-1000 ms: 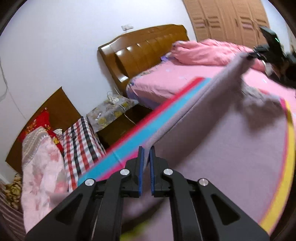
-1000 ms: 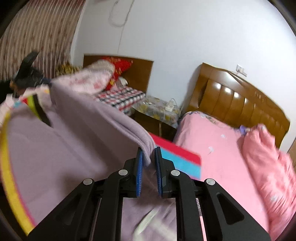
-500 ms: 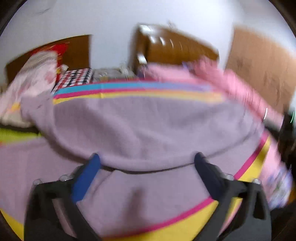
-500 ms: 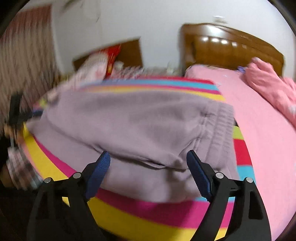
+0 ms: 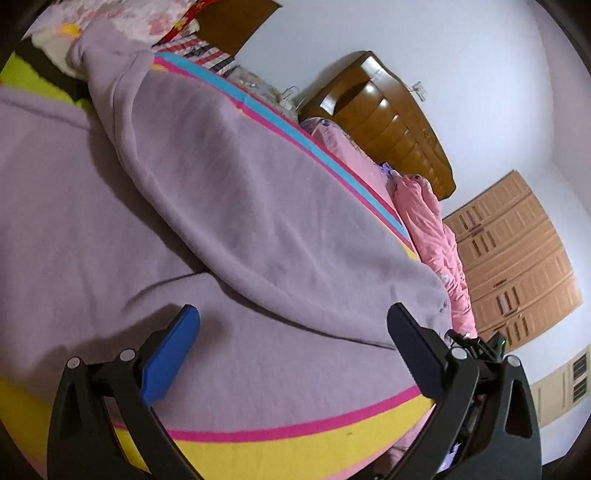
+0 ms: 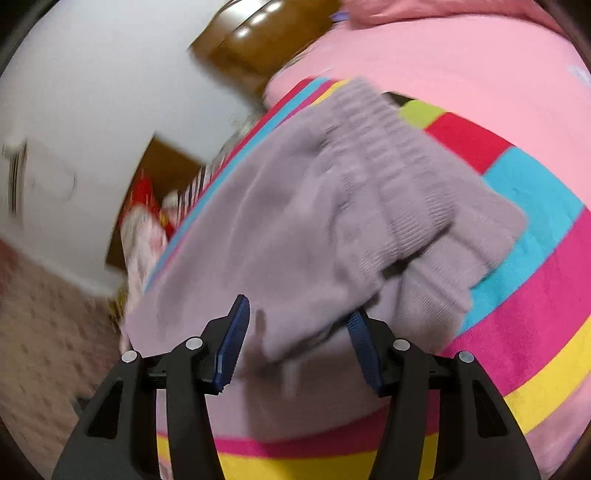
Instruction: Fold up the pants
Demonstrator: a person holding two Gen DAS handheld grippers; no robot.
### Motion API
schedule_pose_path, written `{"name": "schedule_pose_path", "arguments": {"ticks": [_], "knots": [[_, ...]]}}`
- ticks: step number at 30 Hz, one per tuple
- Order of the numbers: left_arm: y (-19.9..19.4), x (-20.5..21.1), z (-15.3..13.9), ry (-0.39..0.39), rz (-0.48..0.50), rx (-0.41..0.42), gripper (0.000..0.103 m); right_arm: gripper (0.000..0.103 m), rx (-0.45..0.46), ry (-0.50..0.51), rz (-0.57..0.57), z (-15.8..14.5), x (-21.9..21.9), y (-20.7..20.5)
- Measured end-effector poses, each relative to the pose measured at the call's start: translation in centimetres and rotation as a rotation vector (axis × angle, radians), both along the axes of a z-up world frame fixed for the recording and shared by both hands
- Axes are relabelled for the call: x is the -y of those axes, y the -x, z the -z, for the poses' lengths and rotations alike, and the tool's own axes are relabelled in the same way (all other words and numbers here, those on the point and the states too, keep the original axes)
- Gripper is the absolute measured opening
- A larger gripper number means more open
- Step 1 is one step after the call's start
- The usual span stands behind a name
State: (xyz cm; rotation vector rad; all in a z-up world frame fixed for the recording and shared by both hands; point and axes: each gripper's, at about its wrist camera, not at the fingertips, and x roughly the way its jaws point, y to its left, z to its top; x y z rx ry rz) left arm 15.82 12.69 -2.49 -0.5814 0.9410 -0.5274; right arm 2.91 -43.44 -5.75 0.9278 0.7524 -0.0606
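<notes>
The lilac fleece pants lie on a striped blanket, with one layer folded over the other. My left gripper is open and empty, just above the folded edge. In the right wrist view the pants' ribbed waistband lies folded near the blanket's coloured stripes. My right gripper is open, its blue pads either side of the fabric's near edge, holding nothing. The right wrist view is blurred.
A pink bed with a crumpled pink quilt and a wooden headboard lies beyond the blanket. A wooden wardrobe stands at the right. Pillows and bedding are piled at the far left.
Both grippers were shut on the pants' edge a second ago. They have let go and opened, the lifted layer now lies folded flat, and both cameras have swung round.
</notes>
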Motion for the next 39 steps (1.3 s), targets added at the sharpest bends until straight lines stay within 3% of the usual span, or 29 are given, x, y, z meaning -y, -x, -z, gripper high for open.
{"name": "schedule_pose_path", "arguments": {"ticks": [1,3,9,13,15,16,17,18,19,21,23,27,29,31,34,35,36,39], "knots": [[-0.1,0.0,0.3,0.005,-0.009,-0.01,0.101,0.046,-0.006,0.021,0.008,-0.1,0.1,-0.2],[-0.4,-0.4,0.7,0.017,-0.037,-0.018,0.1,0.02,-0.034,0.09,0.026,-0.2,-0.4,-0.3],[-0.9,-0.9,0.8,0.042,-0.08,-0.022,0.099,0.016,-0.017,0.074,0.049,0.1,0.5,0.0],[-2.0,-0.6,0.7,0.027,-0.112,-0.025,0.087,0.016,-0.011,0.073,0.048,0.3,0.4,0.6],[-2.6,-0.6,0.9,-0.006,-0.14,-0.046,0.073,0.016,-0.001,0.073,0.045,0.4,0.5,0.8],[-3.0,-0.6,1.1,-0.018,-0.157,-0.061,0.058,0.016,0.003,0.076,0.044,0.5,0.6,1.0],[-3.2,-0.9,1.3,-0.021,-0.173,-0.066,0.028,0.016,0.005,0.079,0.045,0.6,0.5,1.3],[-3.4,-1.1,1.6,-0.023,-0.188,-0.072,0.008,0.016,0.005,0.079,0.046,0.6,0.6,1.5],[-3.7,-1.4,1.9,-0.001,-0.195,-0.074,0.005,0.016,-0.002,0.079,0.046,0.5,0.6,1.4],[-3.9,-1.6,1.0,0.033,-0.187,-0.036,0.004,0.016,-0.015,0.097,0.037,0.0,0.7,1.5],[-3.5,-1.2,-1.8,0.001,-0.162,0.061,0.004,0.014,0.008,0.13,0.012,-2.0,0.9,0.8],[-0.7,-1.8,-8.4,0.059,-0.146,0.22,0.004,0.013,0.133,0.205,-0.042,-7.3,1.2,0.2],[1.5,-1.9,-9.6,0.02,-0.134,0.254,0.004,0.013,0.18,0.228,-0.061,-8.5,1.5,1.2],[3.3,-2.0,-7.4,-0.034,-0.128,0.191,0.005,0.013,0.157,0.217,-0.08,-7.3,1.9,2.4],[4.1,-2.0,-0.7,-0.055,-0.143,-0.004,0.005,0.012,-0.002,0.155,-0.055,-1.2,2.4,3.9],[4.1,-1.9,0.7,-0.067,-0.147,-0.031,0.005,0.012,-0.03,0.139,-0.042,0.0,2.5,4.1],[4.1,-1.6,1.7,-0.097,-0.154,-0.043,0.005,0.011,-0.029,0.119,-0.029,0.9,2.7,4.3],[3.7,-1.1,0.9,-0.113,-0.148,-0.01,0.005,0.011,-0.008,0.124,-0.021,0.3,2.6,4.1]]}}
